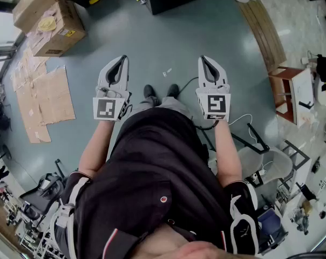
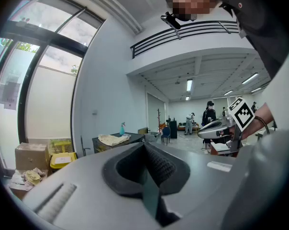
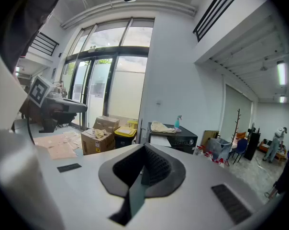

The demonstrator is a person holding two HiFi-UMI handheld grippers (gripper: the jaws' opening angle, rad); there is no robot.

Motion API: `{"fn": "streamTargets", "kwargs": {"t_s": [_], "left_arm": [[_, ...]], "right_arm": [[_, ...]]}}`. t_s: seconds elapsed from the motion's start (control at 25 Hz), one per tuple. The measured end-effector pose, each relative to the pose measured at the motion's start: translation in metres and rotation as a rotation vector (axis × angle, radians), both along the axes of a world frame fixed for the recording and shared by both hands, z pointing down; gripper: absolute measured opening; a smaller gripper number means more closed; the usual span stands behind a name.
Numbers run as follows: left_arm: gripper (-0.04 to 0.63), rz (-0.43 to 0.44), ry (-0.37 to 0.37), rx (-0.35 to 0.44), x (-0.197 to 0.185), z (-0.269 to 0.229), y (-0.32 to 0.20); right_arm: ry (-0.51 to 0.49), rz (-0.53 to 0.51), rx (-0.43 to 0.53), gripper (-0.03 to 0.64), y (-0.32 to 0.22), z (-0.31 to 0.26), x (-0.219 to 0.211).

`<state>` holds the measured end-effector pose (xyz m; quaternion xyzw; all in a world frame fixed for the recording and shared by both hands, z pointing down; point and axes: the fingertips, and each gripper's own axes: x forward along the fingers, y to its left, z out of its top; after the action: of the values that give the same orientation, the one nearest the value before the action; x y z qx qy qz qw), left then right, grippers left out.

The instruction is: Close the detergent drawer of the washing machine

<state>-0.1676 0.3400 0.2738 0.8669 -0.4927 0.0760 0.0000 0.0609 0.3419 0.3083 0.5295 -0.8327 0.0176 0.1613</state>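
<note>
Right gripper view | right gripper (image 3: 144, 150) | ribbed black fingers (image 3: 158, 169) pressed together

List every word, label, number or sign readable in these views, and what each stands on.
No readable words or numbers in any view.
Left cube, on the left gripper: black-and-white square marker, no letters.
Right cube, on the right gripper: same kind of marker, no letters.
Cardboard box: yellow sticker, too small to read.
Window: posted sheet, too blurred to read.
</note>
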Motion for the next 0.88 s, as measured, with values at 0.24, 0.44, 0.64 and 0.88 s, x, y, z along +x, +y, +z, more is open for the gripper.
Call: {"fn": "streamTargets", "kwargs": {"t_s": [0.24, 0.44, 0.64, 0.88], "left_arm": [[0.000, 0.000, 0.001, 0.001, -0.004, 0.000, -0.006], [0.000, 0.000, -0.002, 0.000, -0.006, -0.001, -0.009], [0.000, 0.004, -0.009, -0.002, -0.008, 0.000, -0.011], [0.000, 0.013, -0.016, -0.001, -0.015, -0.001, -0.011]], "right_arm": [[0.007, -0.001, -0.003, 0.000, -0.005, 0.001, -0.001], [-0.005, 0.002, -0.007, 0.002, -0.009, 0.002, -0.003], [-0.056, 0.022, -0.010, 0.003, -0.014, 0.002, -0.001], [-0.105, 0.047, -0.002, 0.006, -0.020, -0.001, 0.000]]}}
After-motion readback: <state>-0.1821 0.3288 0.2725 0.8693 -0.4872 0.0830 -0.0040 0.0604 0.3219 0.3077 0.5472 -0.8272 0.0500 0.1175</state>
